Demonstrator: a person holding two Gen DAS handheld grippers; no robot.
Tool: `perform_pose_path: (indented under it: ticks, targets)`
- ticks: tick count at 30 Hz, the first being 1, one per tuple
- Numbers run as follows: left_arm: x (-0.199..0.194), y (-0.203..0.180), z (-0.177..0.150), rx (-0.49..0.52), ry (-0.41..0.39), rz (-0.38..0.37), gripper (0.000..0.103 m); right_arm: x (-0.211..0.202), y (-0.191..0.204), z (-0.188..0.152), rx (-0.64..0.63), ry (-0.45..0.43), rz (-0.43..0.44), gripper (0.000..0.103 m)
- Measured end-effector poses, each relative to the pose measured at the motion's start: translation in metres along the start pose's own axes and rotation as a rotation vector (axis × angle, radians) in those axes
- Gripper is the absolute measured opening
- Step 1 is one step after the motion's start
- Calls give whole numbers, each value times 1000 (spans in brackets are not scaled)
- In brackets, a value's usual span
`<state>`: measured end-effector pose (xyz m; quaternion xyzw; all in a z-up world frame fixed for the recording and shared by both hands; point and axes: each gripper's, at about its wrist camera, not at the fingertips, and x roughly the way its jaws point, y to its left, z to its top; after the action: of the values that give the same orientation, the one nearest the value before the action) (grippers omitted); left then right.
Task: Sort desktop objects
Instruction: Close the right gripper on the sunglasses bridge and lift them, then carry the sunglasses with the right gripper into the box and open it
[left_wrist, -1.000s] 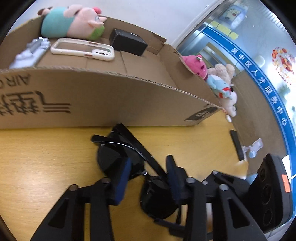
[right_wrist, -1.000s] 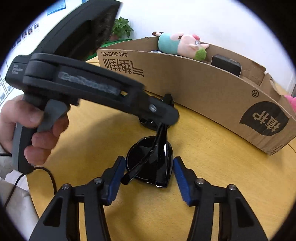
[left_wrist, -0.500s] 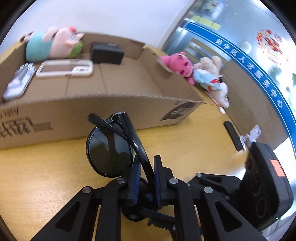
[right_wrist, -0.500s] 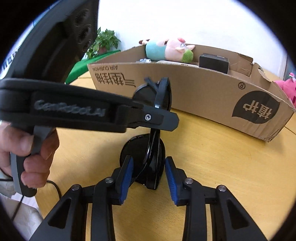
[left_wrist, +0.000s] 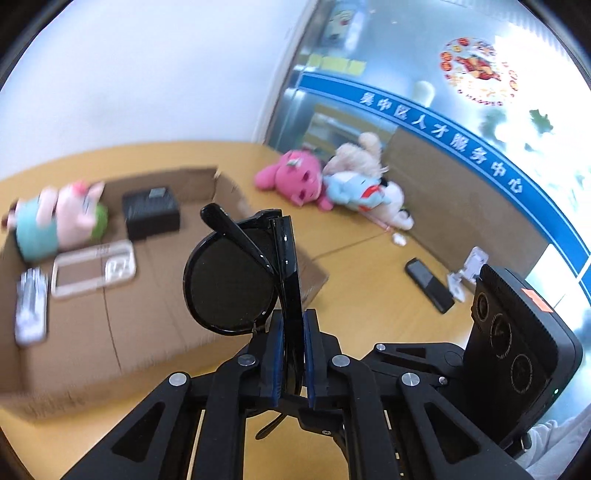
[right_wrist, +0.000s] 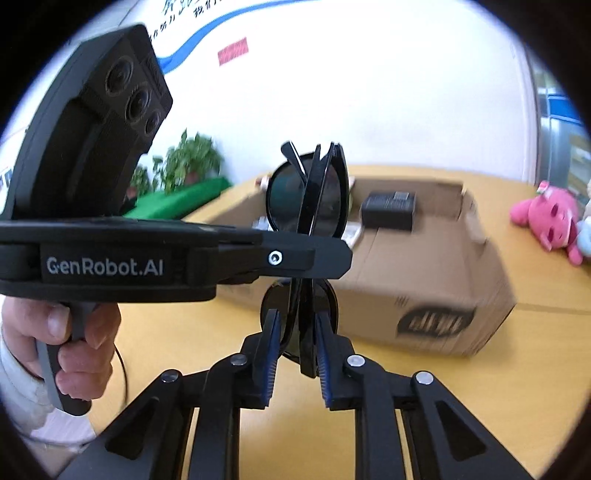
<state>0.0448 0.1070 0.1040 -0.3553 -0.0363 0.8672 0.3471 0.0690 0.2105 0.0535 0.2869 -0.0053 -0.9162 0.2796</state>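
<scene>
Sunglasses (left_wrist: 236, 280) fill centre frame in my left view, folded frame pinched in the left gripper (left_wrist: 293, 354), cardboard box (left_wrist: 110, 332) at left. Right view: my right gripper (right_wrist: 295, 354), just closed, clamps the lower lens at centre.

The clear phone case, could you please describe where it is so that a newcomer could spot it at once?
Find the open cardboard box on the wooden table. On its floor, the clear phone case lies flat in front of the pig plush, between a silvery packet and a black box. It alone is a see-through, pale-rimmed frame.
</scene>
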Motion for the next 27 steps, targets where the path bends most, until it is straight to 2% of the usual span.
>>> perform_pose_path:
  ticks: [7,13,20,27]
  targets:
    - [-17,-14,72,111,-71,-23,6,-25,-11,67,-34,-124,-59,15]
    - [-22,-6,132,141,-113,-21,6,-26,-26,125,-63,-166,-65,15]
    - [3,26,189,99,-106,-18,6,-5,-51,173,-62,-143,-69,15]
    - [63,72,231,-3,-30,-50,6,41,-96,200,-3,-56,-60,15]
